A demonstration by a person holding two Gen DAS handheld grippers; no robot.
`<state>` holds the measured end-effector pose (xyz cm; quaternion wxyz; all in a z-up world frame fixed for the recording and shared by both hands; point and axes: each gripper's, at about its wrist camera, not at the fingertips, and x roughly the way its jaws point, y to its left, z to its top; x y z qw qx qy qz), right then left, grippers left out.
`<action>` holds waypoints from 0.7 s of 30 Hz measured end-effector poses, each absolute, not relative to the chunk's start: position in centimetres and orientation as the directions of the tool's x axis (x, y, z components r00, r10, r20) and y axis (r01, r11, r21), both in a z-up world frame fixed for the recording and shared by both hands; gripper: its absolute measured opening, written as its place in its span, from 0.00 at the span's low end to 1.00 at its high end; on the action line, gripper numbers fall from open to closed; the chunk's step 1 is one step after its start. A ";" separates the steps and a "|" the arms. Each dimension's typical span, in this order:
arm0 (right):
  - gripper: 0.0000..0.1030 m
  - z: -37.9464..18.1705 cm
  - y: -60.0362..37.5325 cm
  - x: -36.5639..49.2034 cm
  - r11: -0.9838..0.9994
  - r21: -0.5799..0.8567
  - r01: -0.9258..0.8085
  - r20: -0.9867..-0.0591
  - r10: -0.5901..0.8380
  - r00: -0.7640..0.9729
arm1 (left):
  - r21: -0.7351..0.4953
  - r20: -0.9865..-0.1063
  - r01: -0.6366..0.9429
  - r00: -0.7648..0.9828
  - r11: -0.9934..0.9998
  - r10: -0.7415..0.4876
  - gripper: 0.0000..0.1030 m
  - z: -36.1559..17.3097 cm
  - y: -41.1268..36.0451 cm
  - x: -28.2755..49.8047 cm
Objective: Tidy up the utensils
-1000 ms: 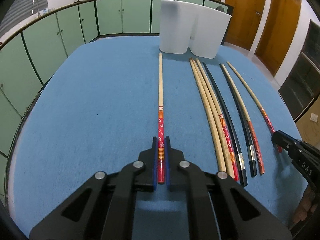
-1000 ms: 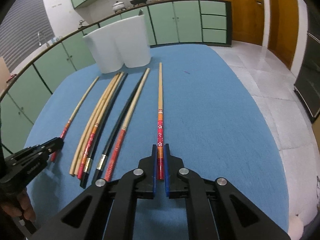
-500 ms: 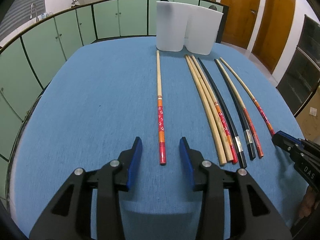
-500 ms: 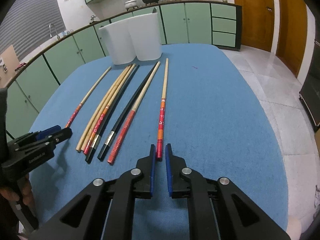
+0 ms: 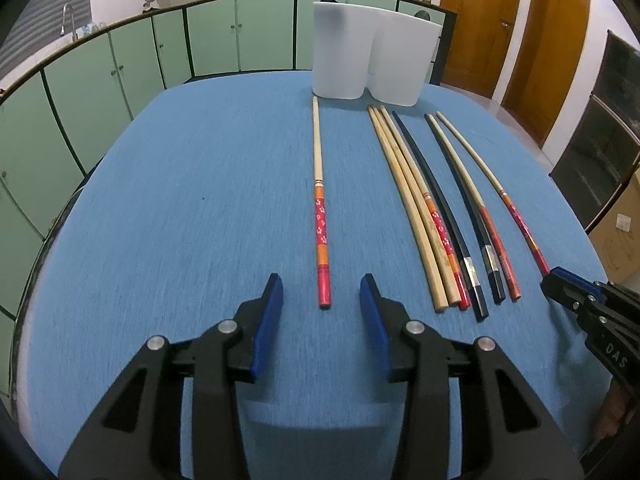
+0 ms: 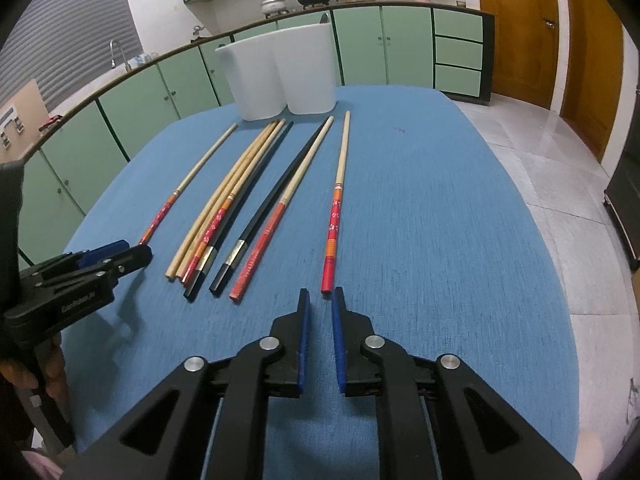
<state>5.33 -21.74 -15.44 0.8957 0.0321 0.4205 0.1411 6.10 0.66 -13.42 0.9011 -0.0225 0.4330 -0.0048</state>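
Several chopsticks lie side by side on the blue table (image 5: 180, 208). A red-handled chopstick (image 5: 320, 216) lies apart at the left of the row, just ahead of my open, empty left gripper (image 5: 320, 294). A bunch of wood and black chopsticks (image 5: 436, 216) lies to its right. In the right wrist view, another red-handled chopstick (image 6: 334, 220) lies at the right of the row, its end just ahead of my right gripper (image 6: 320, 300), whose jaws stand a narrow gap apart and empty. A white two-part holder (image 5: 368, 56) stands at the far end; it also shows in the right wrist view (image 6: 280, 76).
Green cabinets (image 5: 120, 64) curve around the table's far and left sides. Wooden doors (image 5: 520, 28) stand at the right. The right gripper shows at the left wrist view's right edge (image 5: 600, 320); the left gripper shows at the right wrist view's left edge (image 6: 72, 280).
Both grippers were shut on a red-handled chopstick one second ago. Both have let go and drawn back; the left opened wide, the right only slightly. Both chopsticks lie on the table.
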 end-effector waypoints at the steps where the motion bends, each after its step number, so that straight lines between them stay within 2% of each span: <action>1: 0.11 -15.4 -21.7 5.4 0.958 0.175 -0.225 -0.745 0.278 0.606 | -0.045 -0.780 -0.010 0.625 0.999 -0.029 0.39 -13.4 0.7 6.1; 16: 0.11 -15.7 -21.1 6.5 0.967 0.159 -0.200 -0.750 0.250 0.613 | -0.030 -0.786 -0.032 0.619 0.999 -0.003 0.37 -13.6 0.5 6.8; 18: 0.06 -15.7 -21.0 6.6 0.969 0.155 -0.194 -0.751 0.243 0.614 | -0.025 -0.784 -0.044 0.621 0.999 0.008 0.23 -13.6 0.5 6.8; 21: 0.06 -15.7 -21.2 6.5 0.968 0.162 -0.192 -0.750 0.247 0.614 | -0.031 -0.784 -0.054 0.621 0.998 0.009 0.05 -13.5 0.8 6.8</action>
